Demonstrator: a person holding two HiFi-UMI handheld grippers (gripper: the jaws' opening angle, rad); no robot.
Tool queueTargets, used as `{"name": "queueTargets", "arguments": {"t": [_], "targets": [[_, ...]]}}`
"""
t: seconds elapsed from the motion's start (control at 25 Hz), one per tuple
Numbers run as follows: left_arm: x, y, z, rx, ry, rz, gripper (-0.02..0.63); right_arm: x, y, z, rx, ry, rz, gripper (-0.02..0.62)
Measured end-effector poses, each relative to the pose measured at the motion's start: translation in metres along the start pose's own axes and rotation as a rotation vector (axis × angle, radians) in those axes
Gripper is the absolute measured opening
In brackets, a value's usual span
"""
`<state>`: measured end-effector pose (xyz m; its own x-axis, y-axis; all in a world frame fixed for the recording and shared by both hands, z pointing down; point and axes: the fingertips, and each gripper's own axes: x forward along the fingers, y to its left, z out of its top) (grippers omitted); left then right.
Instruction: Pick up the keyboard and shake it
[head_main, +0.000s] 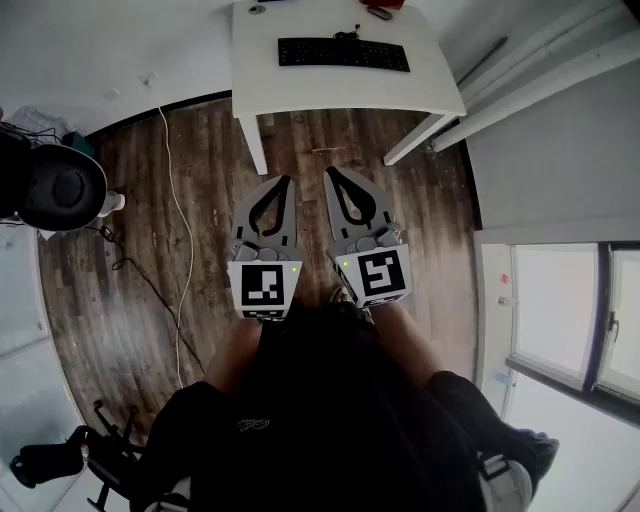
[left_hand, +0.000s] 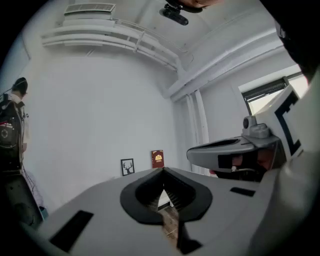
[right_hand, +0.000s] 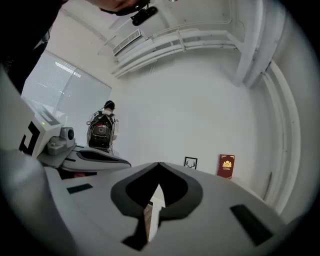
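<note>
A black keyboard (head_main: 343, 53) lies flat on the white table (head_main: 300, 90) at the top of the head view. My left gripper (head_main: 287, 179) and right gripper (head_main: 329, 171) are held side by side over the wooden floor, well short of the table, tips pointing toward it. Both are shut with nothing between the jaws. In the left gripper view the left gripper (left_hand: 162, 170) has its tips touching, and the right gripper (left_hand: 235, 150) shows beside it. The right gripper (right_hand: 159, 164) is likewise shut in its own view. Neither gripper view shows the keyboard.
A black office chair (head_main: 58, 186) stands at the left and a white cable (head_main: 181, 225) runs across the floor. A framed deer picture (left_hand: 127, 166) and a red book (left_hand: 157, 158) lean on the far wall. A window (head_main: 560, 310) is at the right.
</note>
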<state>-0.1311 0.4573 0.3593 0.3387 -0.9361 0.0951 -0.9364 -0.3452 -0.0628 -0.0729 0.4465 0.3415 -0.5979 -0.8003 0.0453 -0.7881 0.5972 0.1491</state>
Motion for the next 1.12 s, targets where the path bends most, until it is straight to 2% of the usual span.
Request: {"name": "queueTargets", "arguments": {"t": [0.12, 0.24, 0.4, 0.56, 0.68, 0.92, 1.12], "targets": [[-0.003, 0.015, -0.006, 0.021, 0.012, -0.026, 0.003, 0.012, 0.015, 0.001, 0.02, 0.008, -0.012, 0.021], [-0.003, 0.031, -0.018, 0.004, 0.03, -0.029, 0.003, 0.021, 0.025, -0.004, 0.026, 0.029, -0.024, 0.021], [0.008, 0.035, -0.034, -0.035, 0.068, -0.025, 0.003, 0.028, 0.024, -0.025, 0.022, 0.085, 0.025, 0.021], [0.032, 0.039, -0.043, -0.031, 0.1, -0.007, 0.003, 0.053, 0.006, -0.045, 0.02, 0.089, 0.055, 0.021], [0.047, 0.057, -0.043, -0.004, 0.124, 0.043, 0.003, 0.089, 0.003, -0.049, 0.038, 0.071, 0.142, 0.021], [0.11, 0.1, -0.024, 0.036, 0.178, 0.134, 0.003, 0.171, -0.021, -0.022, 0.029, -0.004, 0.297, 0.021], [0.173, 0.1, -0.019, 0.054, 0.216, 0.136, 0.003, 0.207, -0.077, -0.029, 0.063, 0.003, 0.286, 0.021]]}}
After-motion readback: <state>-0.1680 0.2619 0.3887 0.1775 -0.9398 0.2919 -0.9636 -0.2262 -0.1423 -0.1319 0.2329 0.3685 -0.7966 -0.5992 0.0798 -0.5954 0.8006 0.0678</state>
